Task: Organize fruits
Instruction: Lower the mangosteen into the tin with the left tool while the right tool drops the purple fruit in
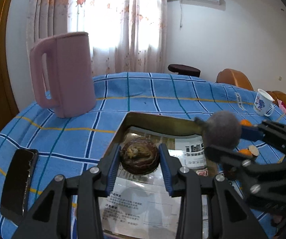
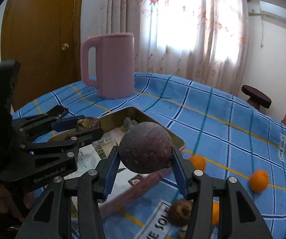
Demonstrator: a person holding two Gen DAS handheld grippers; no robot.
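My left gripper (image 1: 140,149) is shut on a dark brown, wrinkled fruit (image 1: 140,159) and holds it over the paper-lined gold tray (image 1: 159,122). In the right wrist view the same gripper (image 2: 89,126) comes in from the left above the tray's (image 2: 143,115) far corner. My right gripper (image 2: 145,151) is shut on a round dark purple fruit (image 2: 146,147) at the tray's right edge; that fruit (image 1: 222,128) shows blurred in the left wrist view. Loose on the cloth lie oranges (image 2: 197,161) (image 2: 259,180) (image 2: 214,212) and a brown fruit (image 2: 179,211).
A tall pink jug (image 1: 63,73) stands at the table's far left on the blue checked cloth. A black phone (image 1: 17,181) lies at the left edge and a white mug (image 1: 262,103) at the far right. Chairs and a stool stand beyond the table.
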